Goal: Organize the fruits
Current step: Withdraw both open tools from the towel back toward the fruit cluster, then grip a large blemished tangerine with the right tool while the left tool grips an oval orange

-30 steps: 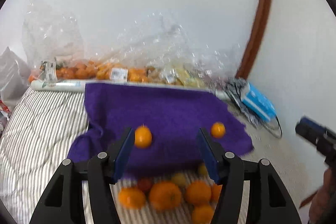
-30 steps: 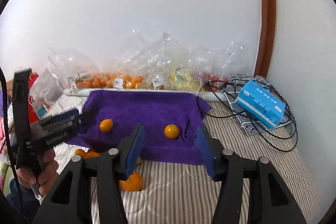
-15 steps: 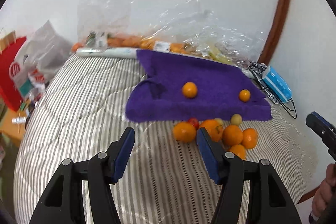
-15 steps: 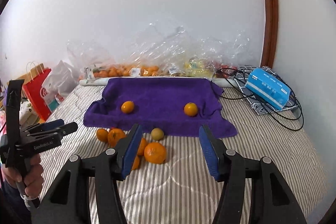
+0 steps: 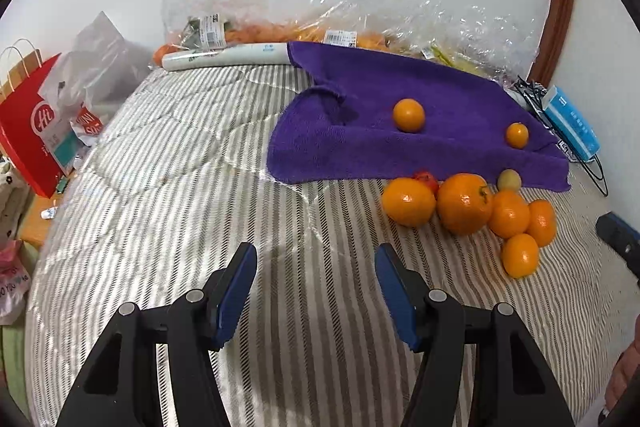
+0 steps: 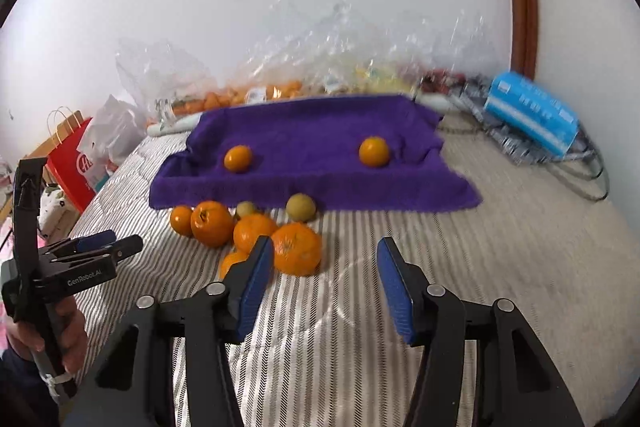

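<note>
2 oranges [image 5: 408, 115] sit on the purple towel [image 5: 440, 95]; a fruit pile [image 5: 464, 203] waits beside it. Both grippers, left [image 5: 316, 281] and right [image 6: 325, 277], hover empty, jaws apart.

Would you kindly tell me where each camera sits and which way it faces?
Left wrist: on the left gripper, low over the striped bedcover, facing the purple towel and orange pile; its open fingers show.
Right wrist: on the right gripper, facing the towel head-on; its open fingers show, plus the left gripper held at left.
Shared: towel, two oranges on it, pile, blue box.
</note>
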A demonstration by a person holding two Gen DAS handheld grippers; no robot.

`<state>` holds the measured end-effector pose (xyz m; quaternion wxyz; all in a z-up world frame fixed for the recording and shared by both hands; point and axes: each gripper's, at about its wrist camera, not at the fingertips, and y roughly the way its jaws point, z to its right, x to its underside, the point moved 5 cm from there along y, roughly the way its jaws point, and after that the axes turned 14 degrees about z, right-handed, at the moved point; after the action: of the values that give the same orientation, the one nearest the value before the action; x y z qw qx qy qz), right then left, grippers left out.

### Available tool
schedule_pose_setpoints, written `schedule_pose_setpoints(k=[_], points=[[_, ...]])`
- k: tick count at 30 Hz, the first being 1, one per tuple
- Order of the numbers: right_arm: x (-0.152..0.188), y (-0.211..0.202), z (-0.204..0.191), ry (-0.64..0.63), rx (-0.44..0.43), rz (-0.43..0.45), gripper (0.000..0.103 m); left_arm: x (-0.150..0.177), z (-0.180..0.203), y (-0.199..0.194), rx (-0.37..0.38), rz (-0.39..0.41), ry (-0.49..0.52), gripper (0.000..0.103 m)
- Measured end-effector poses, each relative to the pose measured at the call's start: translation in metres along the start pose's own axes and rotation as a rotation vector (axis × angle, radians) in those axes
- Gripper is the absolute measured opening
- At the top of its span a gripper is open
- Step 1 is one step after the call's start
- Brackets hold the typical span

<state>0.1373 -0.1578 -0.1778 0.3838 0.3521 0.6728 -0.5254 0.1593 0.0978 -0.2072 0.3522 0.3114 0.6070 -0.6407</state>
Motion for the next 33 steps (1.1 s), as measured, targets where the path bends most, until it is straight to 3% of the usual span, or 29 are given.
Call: schedule_pose_setpoints(k=[5, 11, 20, 30, 33], points=[[0.010, 0.020, -0.003, -0.001, -0.028, -0.052, 0.052, 0.001, 0.007, 0.018, 0.061, -0.027, -0.027, 0.059], [0.016, 0.047, -0.011, -0.022, -0.056, -0.099, 0.052, -0.004, 0.013, 0.018, 0.125, 0.001, -0.034, 0.059], [0.019, 0.073, -0.022, -0.090, -0.066, -0.145, 0.052, -0.002, 0.006, 0.021, 0.191, -0.032, -0.149, 0.059], [0.018, 0.084, -0.016, -0.064, -0.087, -0.167, 0.052, -0.005, 0.028, 0.020, 0.153, -0.007, 0.006, 0.059], [0.019, 0.084, -0.014, -0.087, -0.104, -0.177, 0.043, -0.011, 0.036, 0.026, 0.151, -0.003, 0.036, 0.059]])
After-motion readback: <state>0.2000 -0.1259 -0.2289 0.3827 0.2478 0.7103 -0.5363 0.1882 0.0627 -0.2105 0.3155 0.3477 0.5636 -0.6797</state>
